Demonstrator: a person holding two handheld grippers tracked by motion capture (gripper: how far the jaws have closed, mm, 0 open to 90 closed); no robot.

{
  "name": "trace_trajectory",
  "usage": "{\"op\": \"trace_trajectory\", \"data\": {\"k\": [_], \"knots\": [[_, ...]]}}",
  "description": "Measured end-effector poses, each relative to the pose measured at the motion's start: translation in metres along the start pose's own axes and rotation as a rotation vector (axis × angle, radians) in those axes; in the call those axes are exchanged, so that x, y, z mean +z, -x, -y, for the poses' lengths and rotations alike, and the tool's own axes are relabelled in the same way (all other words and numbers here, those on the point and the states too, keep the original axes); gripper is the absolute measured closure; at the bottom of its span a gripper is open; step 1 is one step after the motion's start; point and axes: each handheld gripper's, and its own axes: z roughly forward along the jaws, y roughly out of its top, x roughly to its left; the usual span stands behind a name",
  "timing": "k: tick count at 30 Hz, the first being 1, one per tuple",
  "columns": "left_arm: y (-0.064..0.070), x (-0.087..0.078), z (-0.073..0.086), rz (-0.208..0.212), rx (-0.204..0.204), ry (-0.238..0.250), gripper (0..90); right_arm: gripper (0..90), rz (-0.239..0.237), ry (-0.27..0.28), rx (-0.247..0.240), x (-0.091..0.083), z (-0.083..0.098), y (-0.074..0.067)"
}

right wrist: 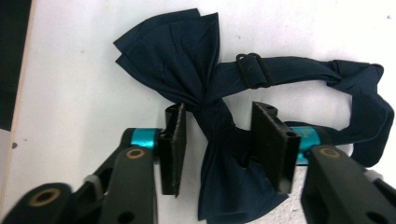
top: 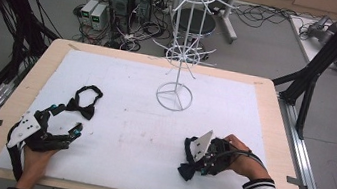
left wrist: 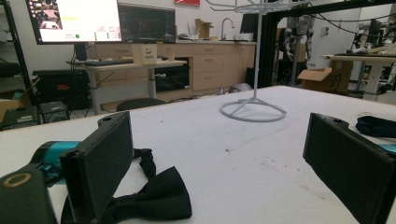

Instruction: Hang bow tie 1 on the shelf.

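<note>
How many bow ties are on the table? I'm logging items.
2: a black bow tie by the left gripper, and a navy bow tie between the right gripper's open jaws.

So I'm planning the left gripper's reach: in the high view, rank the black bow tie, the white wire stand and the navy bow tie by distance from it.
From the left gripper:
1. Black bow tie, just beyond it, left side.
2. Navy bow tie, right side, between the right gripper's jaws.
3. White wire stand, far centre.

Floor (top: 265, 43): grey, strewn with cables
Cabinets (left wrist: 210, 65): pale wood, along the far wall
Monitor (left wrist: 74, 21): lit, at left
</note>
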Motion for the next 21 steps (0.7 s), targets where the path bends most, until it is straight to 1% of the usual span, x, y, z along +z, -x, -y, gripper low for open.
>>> {"op": "trace_trajectory", "data": {"k": [2,3,5,6,8,9,10,11,12,15,17,21], "knots": [[0.0001,0.0,0.0,0.0,-0.001,0.001,9.0,60.7,0.007,-0.005,0.009,-0.0002,-0.0004,0.0],[0.0,0.0,0.0001,0.0,0.0,0.001,9.1,62.5,0.009,-0.004,-0.003,-0.0001,-0.0004,0.0004],[0.0001,0.0001,0.0001,0.0,-0.001,0.002,9.0,66.3,0.024,-0.013,-0.01,-0.0005,-0.0009,0.0002],[0.0,0.0,0.0001,-0.001,0.0,0.002,9.1,67.4,0.024,-0.012,-0.009,-0.0002,-0.001,0.0003],[0.0,0.0,0.0001,-0.001,0.0,0.002,9.1,69.4,0.023,-0.02,-0.005,-0.0001,-0.0017,0.0002],[0.0,0.0,0.0001,0.0,0.0,0.002,9.1,70.7,0.033,-0.022,0.004,-0.0001,-0.0022,0.0004],[0.0,0.0,0.0001,0.0,0.0,0.002,9.1,72.1,0.027,-0.027,0.01,0.0,-0.0028,0.001],[-0.0001,-0.0001,0.0001,0.0,0.001,0.002,9.0,73.5,0.035,-0.032,0.011,-0.0003,-0.0031,0.0009],[0.0,0.0,0.0001,0.0,0.0,0.003,9.1,74.4,0.046,-0.035,0.007,-0.0003,-0.0036,0.0007],[-0.0001,-0.0001,0.0001,-0.001,0.001,0.002,9.1,75.5,0.053,-0.04,0.003,-0.0007,-0.0044,0.0005],[-0.0002,-0.0001,0.0001,-0.001,0.0,0.002,9.1,75.7,0.064,-0.033,0.013,-0.0021,-0.0034,0.0019],[-0.0003,-0.0001,0.0001,0.0,-0.001,0.003,9.0,75.7,0.066,-0.001,0.04,-0.0062,-0.0016,0.0033]]}}
